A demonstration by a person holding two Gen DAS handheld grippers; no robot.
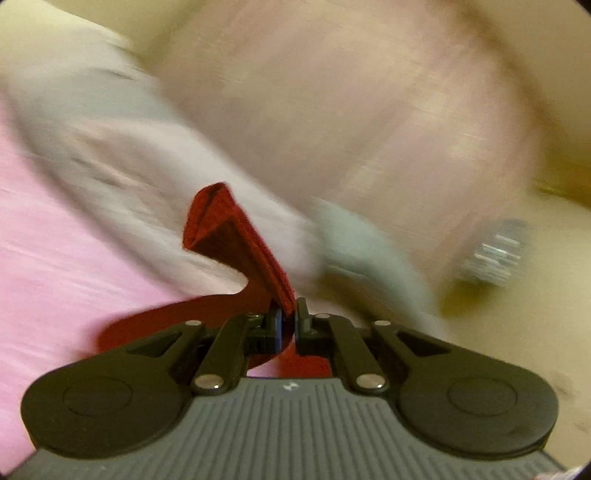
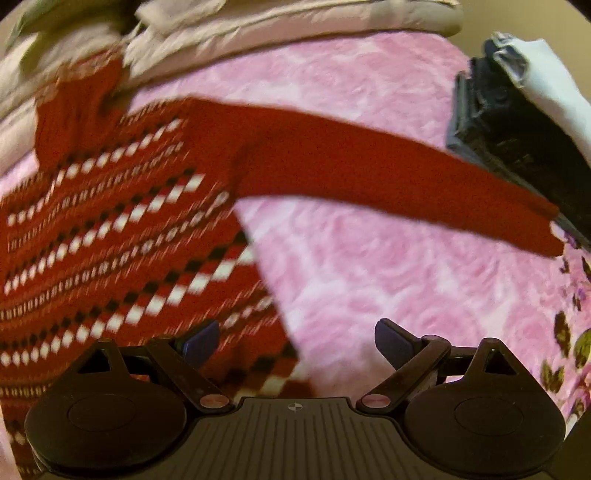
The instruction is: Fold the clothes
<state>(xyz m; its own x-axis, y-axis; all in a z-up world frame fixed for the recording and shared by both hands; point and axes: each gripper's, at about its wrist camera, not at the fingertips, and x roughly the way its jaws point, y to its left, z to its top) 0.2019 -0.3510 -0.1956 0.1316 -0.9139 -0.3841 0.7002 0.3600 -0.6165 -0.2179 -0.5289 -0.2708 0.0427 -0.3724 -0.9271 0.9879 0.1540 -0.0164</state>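
Note:
A red sweater [image 2: 110,229] with rows of white and black diamonds lies spread on the pink bedcover [image 2: 369,288]. Its plain red sleeve [image 2: 369,173] stretches out to the right. My right gripper [image 2: 291,341] is open and empty, just above the sweater's lower right edge. In the left wrist view, my left gripper [image 1: 290,319] is shut on a folded red edge of the sweater [image 1: 236,229] and holds it lifted above the pink bedcover [image 1: 55,258]. That view is heavily blurred.
Beige bedding [image 2: 295,22] is bunched along the far side of the bed. A dark folded garment [image 2: 498,140] with a white cloth [image 2: 550,92] on it lies at the right edge. A blurred pale pillow or blanket [image 1: 369,110] fills the left wrist view.

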